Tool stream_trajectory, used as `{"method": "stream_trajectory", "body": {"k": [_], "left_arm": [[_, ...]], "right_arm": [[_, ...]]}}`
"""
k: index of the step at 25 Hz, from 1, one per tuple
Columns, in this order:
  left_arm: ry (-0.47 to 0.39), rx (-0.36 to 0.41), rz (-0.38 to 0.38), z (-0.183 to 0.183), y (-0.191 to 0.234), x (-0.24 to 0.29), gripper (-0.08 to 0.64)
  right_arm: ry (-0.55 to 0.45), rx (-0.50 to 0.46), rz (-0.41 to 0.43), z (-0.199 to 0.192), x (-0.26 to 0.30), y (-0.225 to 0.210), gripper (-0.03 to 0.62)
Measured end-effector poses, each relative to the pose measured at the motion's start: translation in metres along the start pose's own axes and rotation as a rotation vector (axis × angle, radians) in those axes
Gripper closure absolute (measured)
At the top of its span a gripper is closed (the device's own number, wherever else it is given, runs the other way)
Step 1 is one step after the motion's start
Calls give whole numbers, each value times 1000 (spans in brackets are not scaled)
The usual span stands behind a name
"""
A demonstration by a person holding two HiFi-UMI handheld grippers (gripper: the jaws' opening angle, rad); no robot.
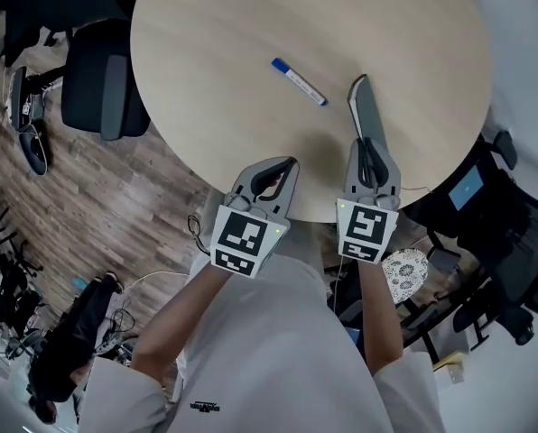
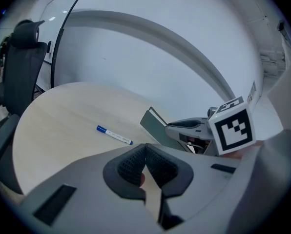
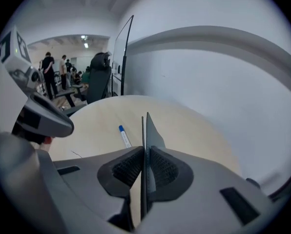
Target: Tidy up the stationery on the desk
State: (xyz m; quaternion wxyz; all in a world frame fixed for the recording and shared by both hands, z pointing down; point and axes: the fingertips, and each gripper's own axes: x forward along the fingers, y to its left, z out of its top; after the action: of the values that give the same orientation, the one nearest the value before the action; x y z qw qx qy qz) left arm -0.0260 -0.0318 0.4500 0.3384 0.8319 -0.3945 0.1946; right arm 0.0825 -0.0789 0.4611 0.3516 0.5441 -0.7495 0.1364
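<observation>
A white pen with a blue cap [image 1: 298,81] lies on the round pale wooden table [image 1: 206,34], out past both grippers. My right gripper [image 1: 370,152] is shut on a thin dark grey notebook [image 1: 363,108] and holds it edge-up above the table's near edge. In the right gripper view the notebook [image 3: 148,130] stands upright between the pads [image 3: 161,167], with the pen [image 3: 124,136] just to its left. My left gripper [image 1: 285,168] hovers at the near edge, shut and with nothing in it. The left gripper view shows the pen [image 2: 114,134] and the notebook [image 2: 154,126] ahead.
A dark office chair [image 1: 102,79] stands at the table's left on the wooden floor [image 1: 115,224]. More dark chairs and gear [image 1: 504,224] crowd the right side. Several people [image 3: 50,74] stand far off in the room.
</observation>
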Motion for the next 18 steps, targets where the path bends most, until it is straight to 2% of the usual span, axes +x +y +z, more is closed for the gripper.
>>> {"method": "stream_trajectory", "body": {"k": [3,10,13,18], "left_arm": [[-8,1,2,3,-1,-4,543],[-10,18,8,6,-1,-11,543],[-6,23,18,4,4,-15,543],[9,31,27,0,7,-17,543]], "right_arm": [[0,122,60,7,-14,2,522],[12,525,278,17,-30,21,522],[17,625,323,16,-25,30,522],[17,726,320,12,-13,14,522]]}}
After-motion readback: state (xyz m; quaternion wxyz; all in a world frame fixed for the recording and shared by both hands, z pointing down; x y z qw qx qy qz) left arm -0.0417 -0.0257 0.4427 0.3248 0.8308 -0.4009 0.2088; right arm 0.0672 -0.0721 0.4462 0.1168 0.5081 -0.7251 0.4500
